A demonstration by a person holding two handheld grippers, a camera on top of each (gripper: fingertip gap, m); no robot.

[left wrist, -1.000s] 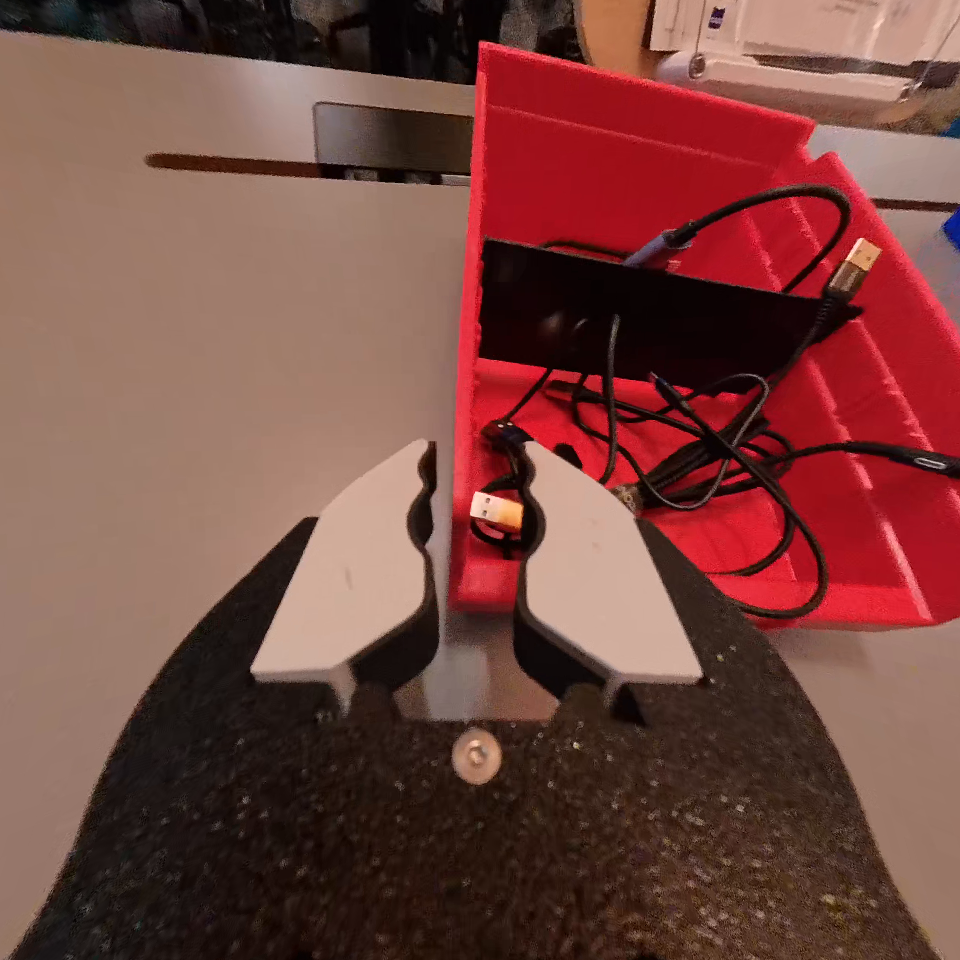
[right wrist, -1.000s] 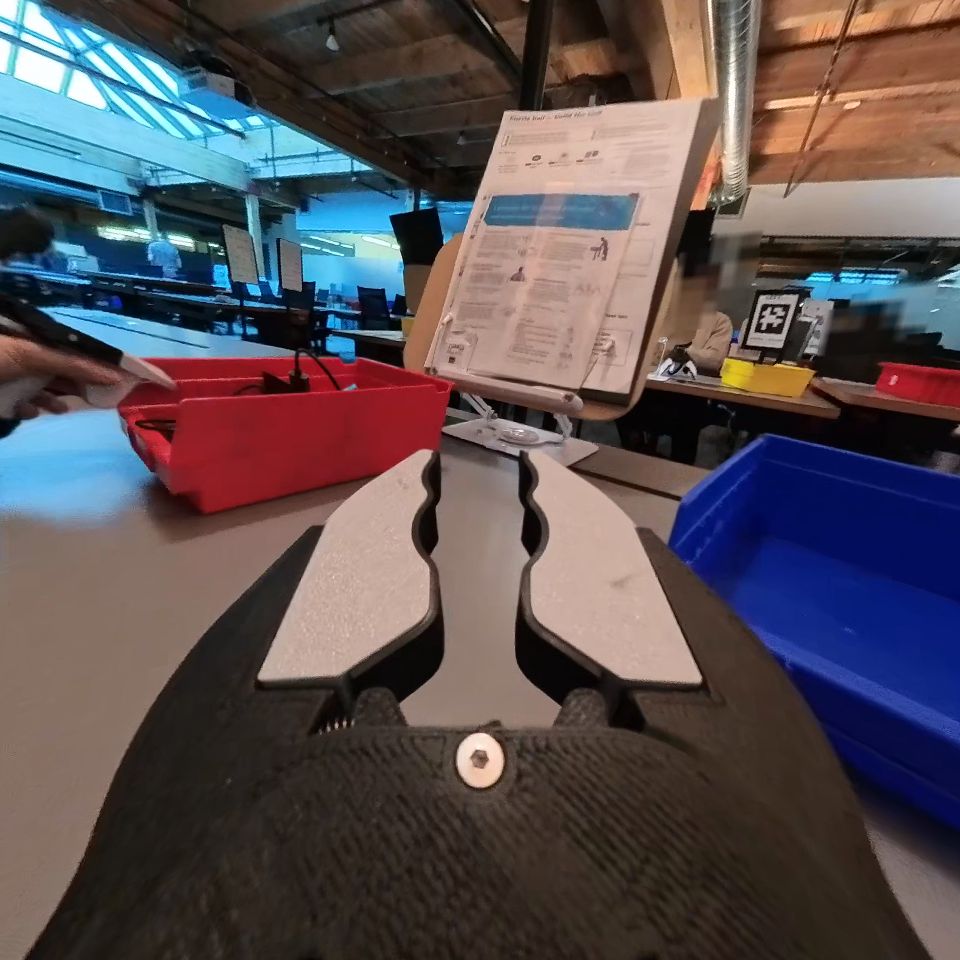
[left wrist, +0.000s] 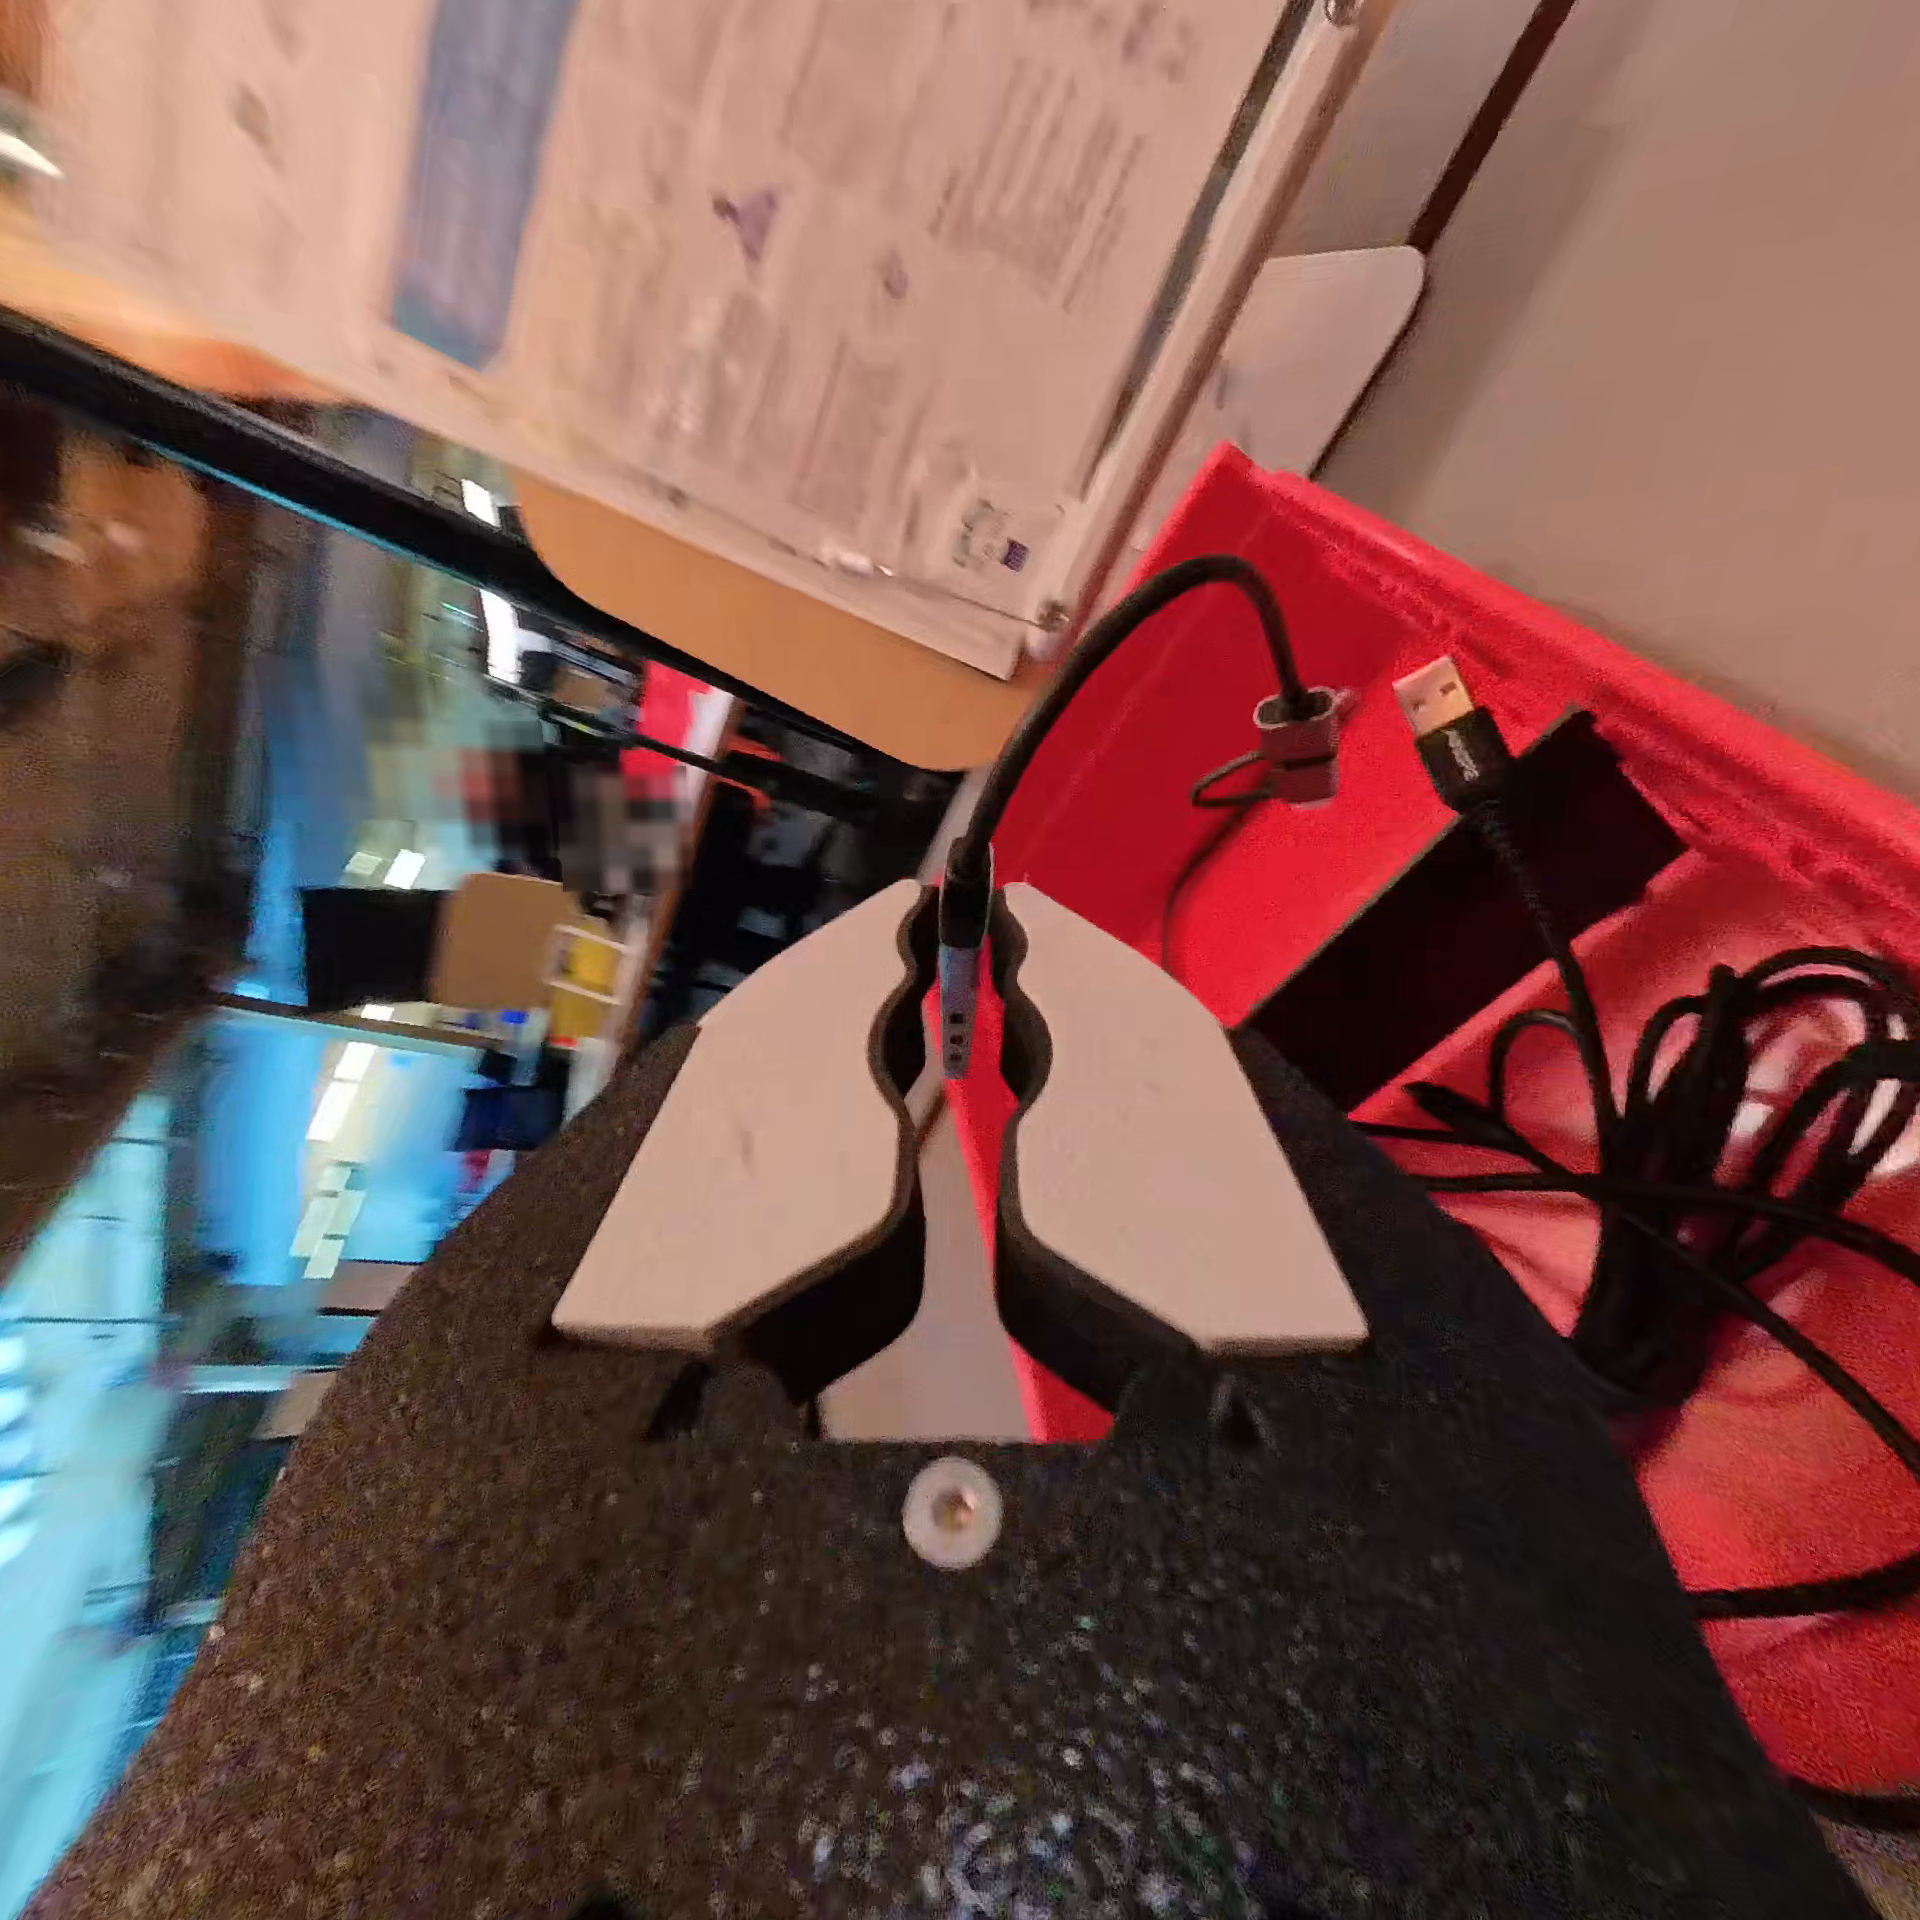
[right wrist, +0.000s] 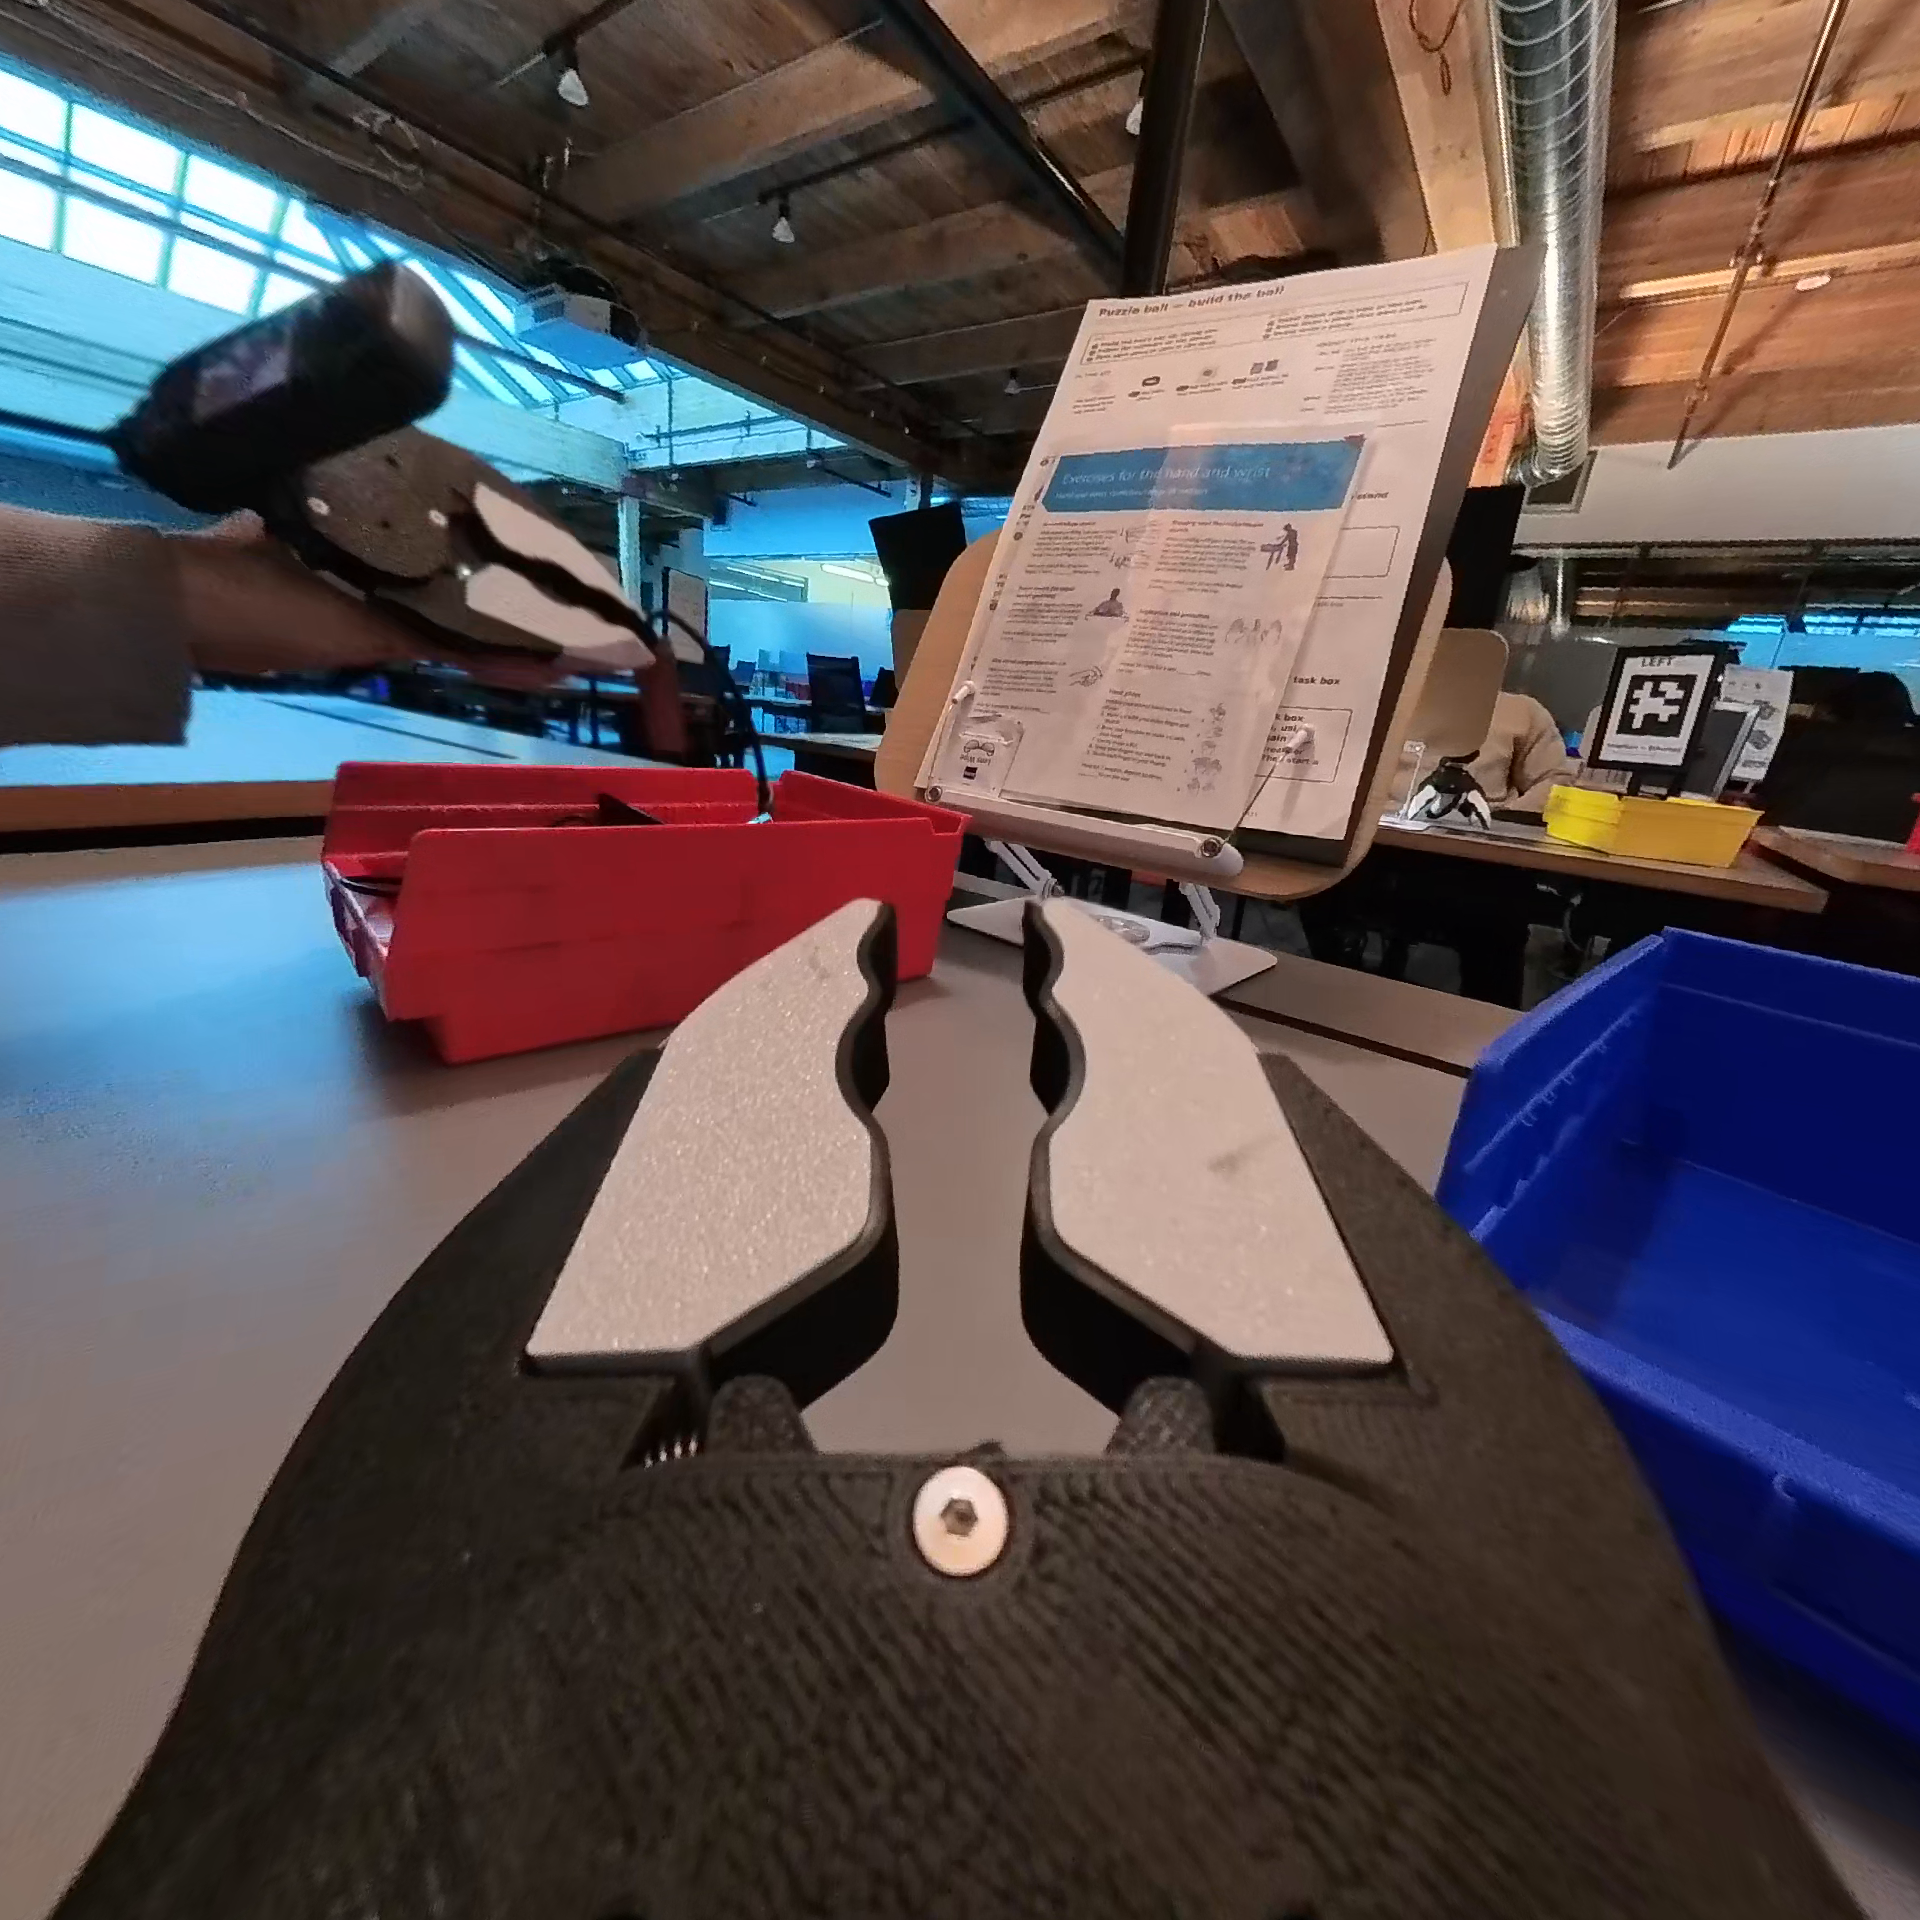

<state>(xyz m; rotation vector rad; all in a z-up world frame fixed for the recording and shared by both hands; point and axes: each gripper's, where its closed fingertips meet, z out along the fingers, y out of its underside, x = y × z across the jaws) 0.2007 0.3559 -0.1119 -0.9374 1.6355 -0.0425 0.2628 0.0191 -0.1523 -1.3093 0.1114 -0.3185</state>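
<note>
My left gripper (left wrist: 958,914) is shut on the grey plug end of a black cable (left wrist: 1081,665), held in the air above the red bin (left wrist: 1351,623). The cable arcs from the fingertips down into the bin, where a tangle of black cables (left wrist: 1704,1143), a USB plug (left wrist: 1439,691) and a black divider (left wrist: 1455,935) lie. In the right wrist view the left gripper (right wrist: 634,649) shows at upper left above the red bin (right wrist: 623,894), the cable (right wrist: 743,748) hanging from it. My right gripper (right wrist: 956,935) is open and empty, low over the grey table (right wrist: 208,1091).
A blue bin (right wrist: 1714,1195) stands to the right of my right gripper. A document stand with printed sheets (right wrist: 1195,623) is behind the red bin. A yellow bin (right wrist: 1652,826) sits on a farther table. A person's sleeve (right wrist: 83,623) holds the left gripper.
My left gripper has closed on a cable plug, lifted out of the red bin and tilted. My right gripper has opened a little wider and stayed roughly in place.
</note>
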